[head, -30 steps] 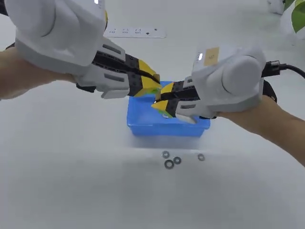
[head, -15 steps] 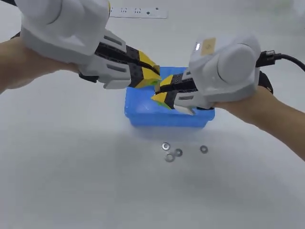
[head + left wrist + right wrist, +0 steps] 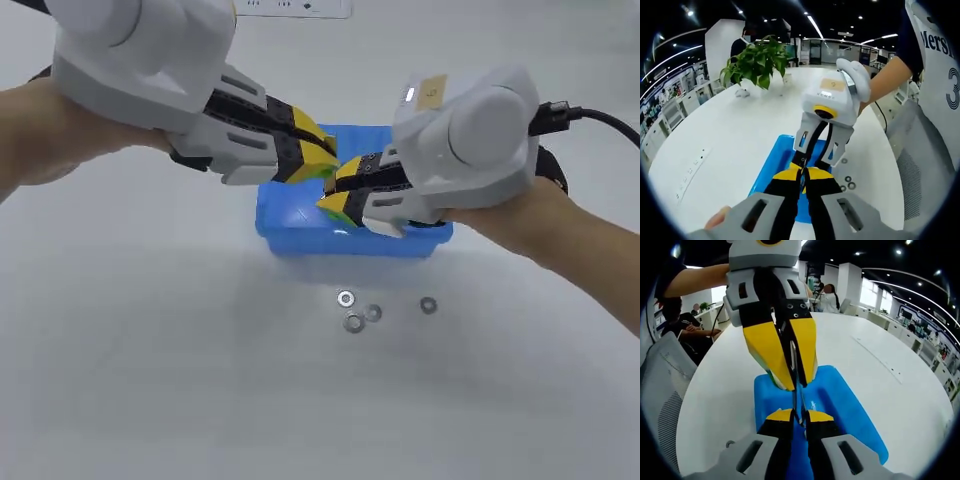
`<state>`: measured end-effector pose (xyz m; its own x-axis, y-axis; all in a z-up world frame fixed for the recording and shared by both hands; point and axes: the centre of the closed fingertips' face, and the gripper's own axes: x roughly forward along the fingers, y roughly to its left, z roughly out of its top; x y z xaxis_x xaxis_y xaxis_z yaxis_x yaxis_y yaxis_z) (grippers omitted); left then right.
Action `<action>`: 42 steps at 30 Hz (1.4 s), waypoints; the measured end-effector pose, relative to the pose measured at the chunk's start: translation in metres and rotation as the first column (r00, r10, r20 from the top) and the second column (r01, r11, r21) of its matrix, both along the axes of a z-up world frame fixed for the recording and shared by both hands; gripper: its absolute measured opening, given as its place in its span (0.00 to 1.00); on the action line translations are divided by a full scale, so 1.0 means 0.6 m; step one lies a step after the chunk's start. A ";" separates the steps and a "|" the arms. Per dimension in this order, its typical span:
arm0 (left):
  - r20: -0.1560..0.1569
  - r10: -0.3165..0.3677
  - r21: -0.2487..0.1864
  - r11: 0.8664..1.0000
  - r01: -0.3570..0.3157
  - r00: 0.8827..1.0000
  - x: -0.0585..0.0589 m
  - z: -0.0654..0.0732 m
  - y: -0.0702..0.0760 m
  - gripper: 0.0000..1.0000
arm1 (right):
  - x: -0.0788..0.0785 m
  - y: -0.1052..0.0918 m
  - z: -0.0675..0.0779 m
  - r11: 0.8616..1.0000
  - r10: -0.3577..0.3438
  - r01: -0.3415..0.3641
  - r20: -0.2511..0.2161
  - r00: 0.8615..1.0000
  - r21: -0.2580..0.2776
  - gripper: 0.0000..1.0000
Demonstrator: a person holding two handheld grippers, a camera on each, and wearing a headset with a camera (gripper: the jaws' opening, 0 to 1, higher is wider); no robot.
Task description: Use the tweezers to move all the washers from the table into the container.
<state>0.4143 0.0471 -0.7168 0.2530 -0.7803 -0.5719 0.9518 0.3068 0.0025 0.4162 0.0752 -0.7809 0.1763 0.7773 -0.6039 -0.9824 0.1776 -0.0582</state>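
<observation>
Head view: the left gripper (image 3: 323, 163) is angling in from the left and the right gripper (image 3: 333, 205) from the right, tips meeting over the blue container (image 3: 298, 236). Four washers (image 3: 353, 322) are lying on the table (image 3: 150, 380) near it. Left gripper view: its jaws are pressing together. Right gripper view: both jaw pairs are pinching the thin tweezers (image 3: 793, 357).

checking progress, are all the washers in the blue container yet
No, four washers lie on the table in front of the blue container.
</observation>
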 end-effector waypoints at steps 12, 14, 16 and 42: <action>-0.003 -0.008 0.005 1.000 0.008 1.000 -0.006 0.000 -0.003 0.07 | -0.002 -0.003 -0.004 1.000 0.006 -0.006 -0.003 1.000 -0.017 0.11; 0.003 -0.019 0.012 1.000 0.018 1.000 -0.009 0.001 -0.004 0.07 | -0.001 -0.004 -0.004 1.000 0.006 -0.006 0.000 1.000 -0.021 0.12; 0.006 -0.021 0.014 1.000 0.021 1.000 -0.011 0.004 -0.004 0.07 | -0.002 -0.005 -0.002 1.000 0.011 -0.011 0.004 1.000 -0.021 0.12; 0.070 -0.109 -0.033 0.993 0.111 0.992 -0.043 0.069 -0.021 0.06 | -0.031 -0.008 0.065 0.995 0.075 -0.078 0.058 0.996 0.061 0.10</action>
<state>0.3884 0.0345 -0.6751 0.2017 -0.8259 -0.5266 0.9778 0.2011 0.0591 0.3974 0.0706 -0.7416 0.1465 0.8259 -0.5445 -0.9888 0.1069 -0.1038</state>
